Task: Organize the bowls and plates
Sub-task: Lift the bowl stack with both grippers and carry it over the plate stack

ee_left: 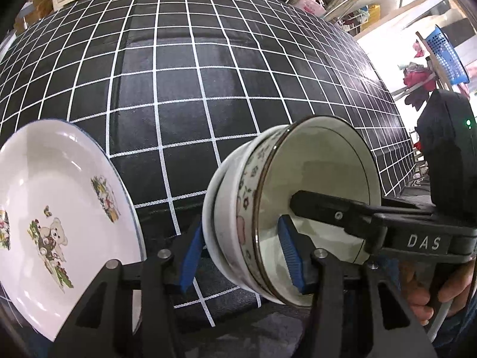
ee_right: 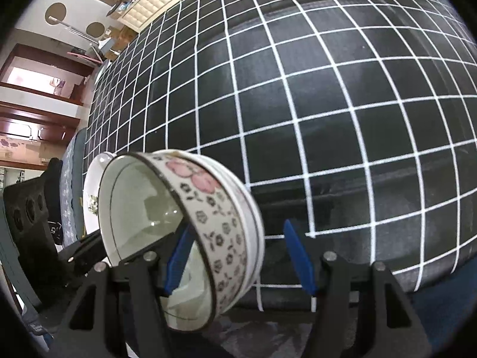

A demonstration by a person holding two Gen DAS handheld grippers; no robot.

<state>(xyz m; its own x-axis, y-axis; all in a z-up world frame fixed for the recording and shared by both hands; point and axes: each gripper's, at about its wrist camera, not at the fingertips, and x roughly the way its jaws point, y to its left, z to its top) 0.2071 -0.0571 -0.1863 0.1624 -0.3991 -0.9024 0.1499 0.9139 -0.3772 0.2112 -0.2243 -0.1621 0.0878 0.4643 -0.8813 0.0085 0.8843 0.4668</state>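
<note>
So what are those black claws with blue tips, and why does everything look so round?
Those are grabbing tools. A person holds one in each hand, and a small camera on each looks along its two fingers, bending the view. One picture is from the left tool, the other from the right tool. The left tool pinches the wall of a flowered bowl, tipped on its side. The right tool is open, one finger inside the bowl. A teddy bear plate lies on the black checked tablecloth.
</note>
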